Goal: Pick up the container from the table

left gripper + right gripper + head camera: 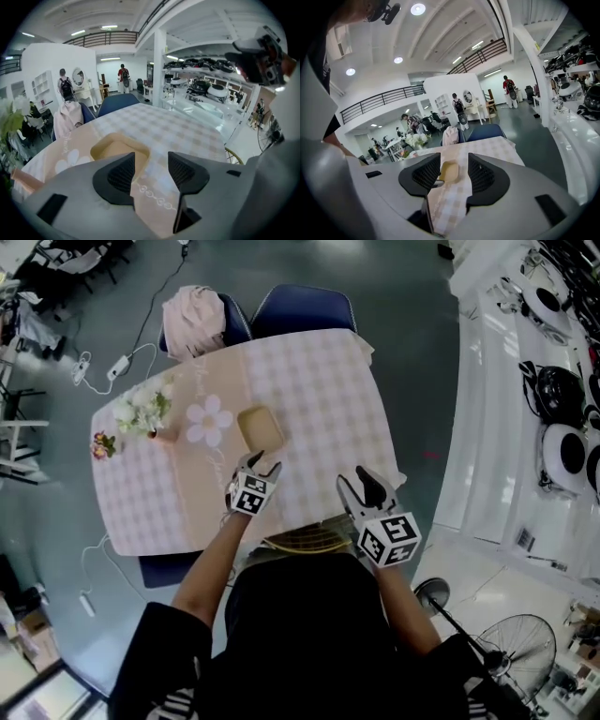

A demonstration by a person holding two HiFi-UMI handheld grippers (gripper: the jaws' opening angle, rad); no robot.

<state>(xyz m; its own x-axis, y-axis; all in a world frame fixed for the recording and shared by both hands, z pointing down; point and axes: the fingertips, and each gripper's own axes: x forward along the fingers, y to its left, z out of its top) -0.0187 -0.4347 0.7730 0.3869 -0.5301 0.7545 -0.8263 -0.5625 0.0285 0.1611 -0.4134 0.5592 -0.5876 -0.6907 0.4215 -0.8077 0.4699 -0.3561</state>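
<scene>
Left claw (150, 174) empty, agape, near container (118, 149).

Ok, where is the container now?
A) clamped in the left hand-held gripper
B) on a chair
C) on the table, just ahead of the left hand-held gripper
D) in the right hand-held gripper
C: the container lies on the table beyond the open, empty left hand-held gripper.

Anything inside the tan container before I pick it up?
The container looks empty: the left gripper view shows only its bare tan floor. Its near edge is covered by one jaw of the left gripper, so that part cannot be checked.
</scene>
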